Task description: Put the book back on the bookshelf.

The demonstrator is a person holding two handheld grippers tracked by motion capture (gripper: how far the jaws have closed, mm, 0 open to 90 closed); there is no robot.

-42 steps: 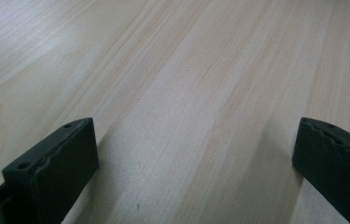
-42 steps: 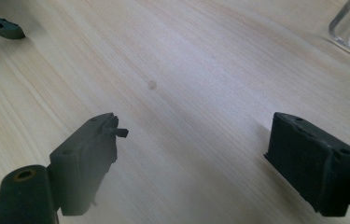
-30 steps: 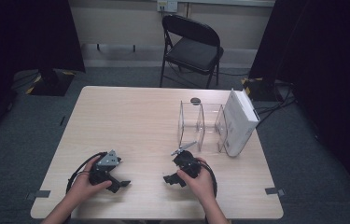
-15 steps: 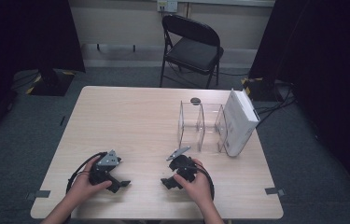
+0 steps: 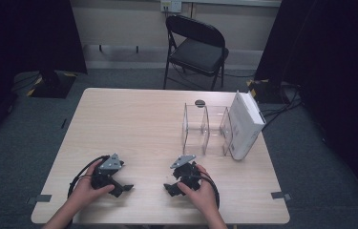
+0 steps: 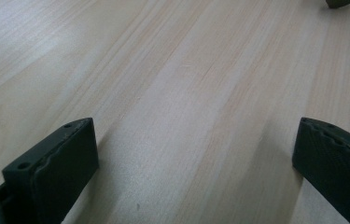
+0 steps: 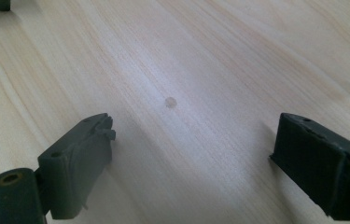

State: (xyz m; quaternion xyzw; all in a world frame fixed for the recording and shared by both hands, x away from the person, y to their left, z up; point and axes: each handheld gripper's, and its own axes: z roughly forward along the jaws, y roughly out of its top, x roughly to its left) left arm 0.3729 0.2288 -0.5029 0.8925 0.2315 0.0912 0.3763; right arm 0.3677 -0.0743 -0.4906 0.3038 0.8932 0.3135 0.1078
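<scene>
Left hand-held gripper (image 5: 119,187) jaws apart, nothing between, on surface (image 5: 138,124) at 7 o'clock. Right hand-held gripper (image 5: 171,186) just opening, jaws wide, nothing between, clear acrylic organizer (image 5: 205,129) at its 1 o'clock.

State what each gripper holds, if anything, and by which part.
Nothing is held. The left gripper and the right gripper both stand open over the bare table.

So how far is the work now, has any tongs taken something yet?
Nothing looks done yet. The clear holder and the white box stand at the table's far right, apart from both hands. In hand: the left tongs and right tongs rest open near the front edge, the right's jaws having just been opening, nothing between them. Reaching and gripping are all left.
</scene>
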